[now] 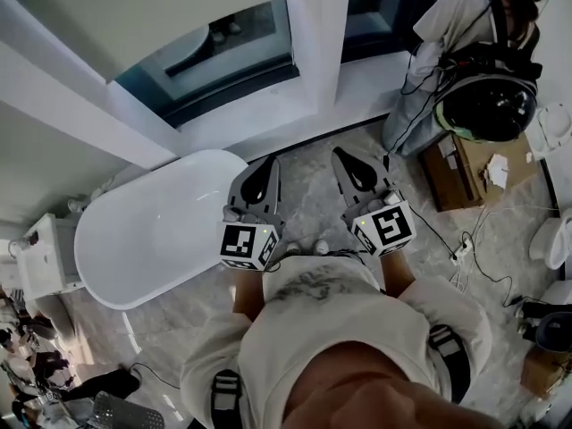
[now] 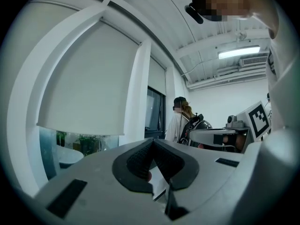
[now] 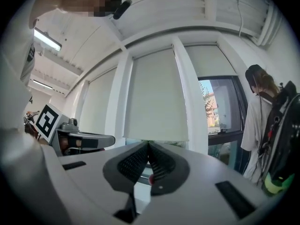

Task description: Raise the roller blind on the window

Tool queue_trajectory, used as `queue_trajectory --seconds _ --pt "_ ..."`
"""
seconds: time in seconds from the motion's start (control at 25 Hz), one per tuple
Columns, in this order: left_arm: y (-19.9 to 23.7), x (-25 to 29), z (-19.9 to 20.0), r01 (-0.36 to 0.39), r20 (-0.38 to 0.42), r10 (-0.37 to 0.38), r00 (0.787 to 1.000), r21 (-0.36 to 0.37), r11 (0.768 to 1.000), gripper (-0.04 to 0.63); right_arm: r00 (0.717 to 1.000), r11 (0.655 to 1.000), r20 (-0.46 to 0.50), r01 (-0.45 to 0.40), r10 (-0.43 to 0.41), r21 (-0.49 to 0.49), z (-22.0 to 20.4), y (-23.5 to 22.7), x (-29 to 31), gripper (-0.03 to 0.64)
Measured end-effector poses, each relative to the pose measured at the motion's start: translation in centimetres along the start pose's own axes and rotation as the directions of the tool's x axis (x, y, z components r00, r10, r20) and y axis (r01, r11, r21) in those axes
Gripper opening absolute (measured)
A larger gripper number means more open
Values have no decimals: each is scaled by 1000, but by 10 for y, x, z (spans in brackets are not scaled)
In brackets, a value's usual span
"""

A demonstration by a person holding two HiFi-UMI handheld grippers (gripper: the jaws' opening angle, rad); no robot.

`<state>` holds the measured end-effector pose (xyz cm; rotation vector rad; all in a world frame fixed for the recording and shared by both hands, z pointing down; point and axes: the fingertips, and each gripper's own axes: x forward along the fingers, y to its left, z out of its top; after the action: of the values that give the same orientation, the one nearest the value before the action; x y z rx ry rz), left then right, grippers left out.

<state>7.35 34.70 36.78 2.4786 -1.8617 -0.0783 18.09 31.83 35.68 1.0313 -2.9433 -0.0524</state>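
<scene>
The pale roller blind [image 1: 152, 12] hangs partway down the window, with dark glass [image 1: 223, 47] showing below its bottom edge. In the left gripper view the blind [image 2: 89, 83] fills the upper left. In the right gripper view a blind [image 3: 157, 97] hangs straight ahead between white frames. My left gripper [image 1: 267, 161] and right gripper [image 1: 345, 154] are side by side in front of my chest, pointing toward the window and well short of it. Both are shut with nothing between the jaws. The left gripper [image 2: 152, 140] and the right gripper [image 3: 148, 143] each show their pads meeting at the tip.
A white bathtub [image 1: 107, 266] stands below the window at my left. A white window pillar [image 1: 317, 34] rises ahead. Another person [image 1: 474, 43] with a backpack and helmet stands at the right by a cardboard box [image 1: 447, 172]. Cables trail over the marble floor [image 1: 313, 199].
</scene>
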Motion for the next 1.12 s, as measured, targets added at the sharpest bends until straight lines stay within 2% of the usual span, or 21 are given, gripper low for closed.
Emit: queue_trajectory --seconds 0.4,1.12 --pt "17 24 -8 -43 -1 43 999 -15 999 8 1000 999 -23 1 -2 -41 -6 -26 27 63" --pt "119 109 -12 24 -5 -25 1000 -33 999 8 996 997 -77 40 -45 -65 -19 -54 156 63"
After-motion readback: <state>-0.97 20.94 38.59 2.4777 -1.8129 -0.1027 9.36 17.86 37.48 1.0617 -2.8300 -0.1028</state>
